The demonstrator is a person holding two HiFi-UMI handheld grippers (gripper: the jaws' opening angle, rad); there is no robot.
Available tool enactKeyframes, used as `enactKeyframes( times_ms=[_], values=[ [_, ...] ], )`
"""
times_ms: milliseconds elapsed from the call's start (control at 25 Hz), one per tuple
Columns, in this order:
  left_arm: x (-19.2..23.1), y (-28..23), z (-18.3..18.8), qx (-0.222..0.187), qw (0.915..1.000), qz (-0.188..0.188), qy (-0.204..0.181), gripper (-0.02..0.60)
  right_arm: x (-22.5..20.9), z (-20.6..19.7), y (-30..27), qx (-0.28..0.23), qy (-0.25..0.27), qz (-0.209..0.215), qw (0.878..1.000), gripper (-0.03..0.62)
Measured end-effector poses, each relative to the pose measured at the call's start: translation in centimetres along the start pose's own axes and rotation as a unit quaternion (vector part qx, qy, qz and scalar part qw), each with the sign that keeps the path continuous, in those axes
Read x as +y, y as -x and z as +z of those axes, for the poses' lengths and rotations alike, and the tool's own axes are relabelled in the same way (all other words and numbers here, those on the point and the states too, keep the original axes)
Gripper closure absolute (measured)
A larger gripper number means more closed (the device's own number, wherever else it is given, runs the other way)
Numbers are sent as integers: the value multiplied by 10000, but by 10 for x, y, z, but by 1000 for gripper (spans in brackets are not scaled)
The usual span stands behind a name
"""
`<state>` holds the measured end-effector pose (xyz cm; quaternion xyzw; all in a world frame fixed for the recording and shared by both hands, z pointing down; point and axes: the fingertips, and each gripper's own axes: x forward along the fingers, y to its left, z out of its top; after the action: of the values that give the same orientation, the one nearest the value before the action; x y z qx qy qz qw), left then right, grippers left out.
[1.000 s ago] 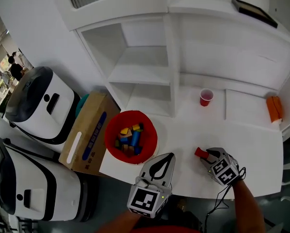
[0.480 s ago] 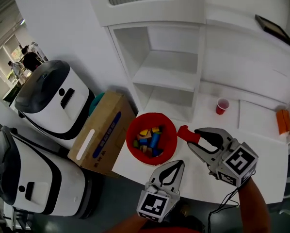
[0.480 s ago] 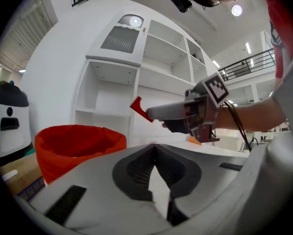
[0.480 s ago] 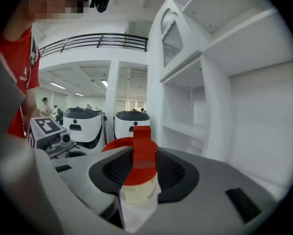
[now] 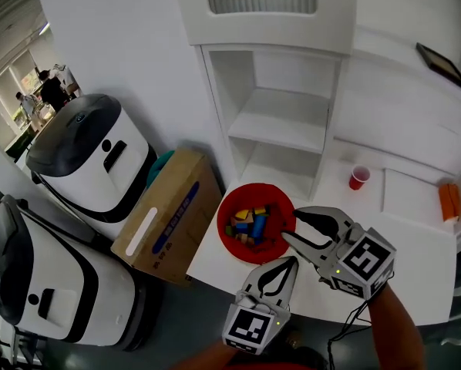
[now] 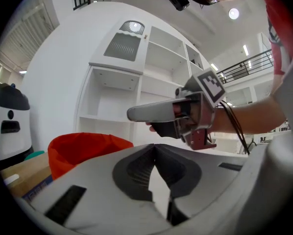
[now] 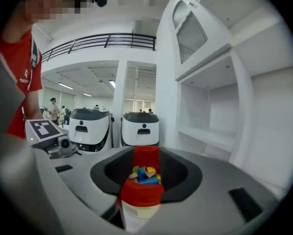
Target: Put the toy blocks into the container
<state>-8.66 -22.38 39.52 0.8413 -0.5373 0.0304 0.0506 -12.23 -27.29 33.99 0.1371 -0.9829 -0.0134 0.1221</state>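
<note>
The red bowl [image 5: 250,193], with loose blocks [image 5: 247,223] in it, is seen ahead of and just below the right gripper [image 5: 290,225]. That gripper's jaws, just closed in slightly, are clamped on a red block [image 7: 146,156] at their tips, about over the bowl's nearer rim. The left gripper [image 5: 291,260] is held shut and empty just beside the bowl.

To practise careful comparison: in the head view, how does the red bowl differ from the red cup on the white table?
The red bowl is wide and shallow; the red cup is much smaller and narrower. The bowl holds coloured blocks; the cup's inside is too small to make out. The bowl sits at the near left corner of the white table, by the cardboard box; the cup stands further back. Both are red, open-topped and upright.
</note>
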Motion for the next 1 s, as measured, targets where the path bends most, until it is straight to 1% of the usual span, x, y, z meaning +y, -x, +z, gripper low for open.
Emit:
enactKeyframes(
  times_ms=[80,120,200,280,400,520,640,720,840,1000],
  values=[
    [-4,-4,9,-85,9999,-71,127,557,-9,5,29,-285,97,-632,9975,554],
    [-6,-6,15,-128,9997,-108,177,557,-12,4,44,-367,94,-937,9949,588],
    [-11,-13,26,-231,9993,-210,183,557,-17,-3,76,-487,-44,-1427,9886,589],
    [-18,-20,36,-317,9988,-344,138,557,-21,-10,107,-663,-220,-1882,9796,589],
    [-30,-29,49,-434,9976,-541,-10,557,-23,-16,150,-951,-434,-2477,9632,589],
    [-41,-35,59,-629,9956,-672,-189,557,-23,-26,184,-1092,-552,-2988,9464,589],
    [-51,-36,63,-659,9946,-771,-242,555,-20,-40,204,-1111,-783,-3293,9344,589],
    [-59,-35,59,-545,9948,-828,-227,555,-17,-50,209,-1065,-919,-3369,9310,589],
    [-65,-36,53,-606,9940,-860,-297,557,-13,-61,209,-953,-995,-3367,9315,589],
    [-70,-37,46,-491,9944,-908,-228,557,-10,-66,207,-887,-1001,-3333,9333,589]
  ],
)
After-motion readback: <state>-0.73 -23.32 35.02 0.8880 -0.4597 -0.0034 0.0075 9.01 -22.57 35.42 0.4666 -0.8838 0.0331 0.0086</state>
